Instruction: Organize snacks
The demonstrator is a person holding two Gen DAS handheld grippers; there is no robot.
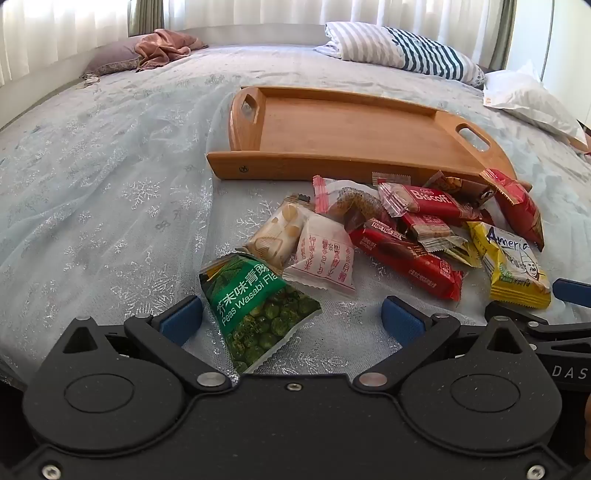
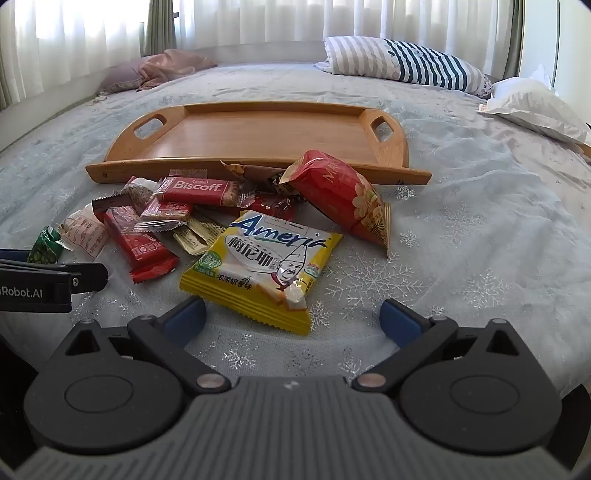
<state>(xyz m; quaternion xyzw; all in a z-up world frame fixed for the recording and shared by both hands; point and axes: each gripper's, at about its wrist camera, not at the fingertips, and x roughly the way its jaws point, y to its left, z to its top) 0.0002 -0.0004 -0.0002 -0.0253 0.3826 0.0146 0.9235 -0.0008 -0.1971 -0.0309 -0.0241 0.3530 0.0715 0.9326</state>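
Left gripper (image 1: 291,314) spread wide, nothing pinched; green wasabi-pea pkt (image 1: 255,310) lying between its blue fingers (image 1: 181,317), near the left one, contact unclear. Right gripper (image 2: 291,315) also spread wide, empty, tilted down over the bedspread (image 2: 461,240), w/ yellow Ameria cracker pkt (image 2: 258,266) just ahead between the tips. Beyond: loose snack pile w/ red Biscoff bar (image 2: 195,190), long red wafer bar (image 2: 138,243), white pkt w/ red print (image 1: 323,254), puffy red snack bag (image 2: 340,195). Pile right up against near rim of wooden tray (image 2: 258,168), blocking that edge; tray floor bare. Farther back: striped pillow (image 2: 402,62), white pillow (image 2: 532,103), pink cloth (image 1: 166,46), curtains (image 2: 258,22).
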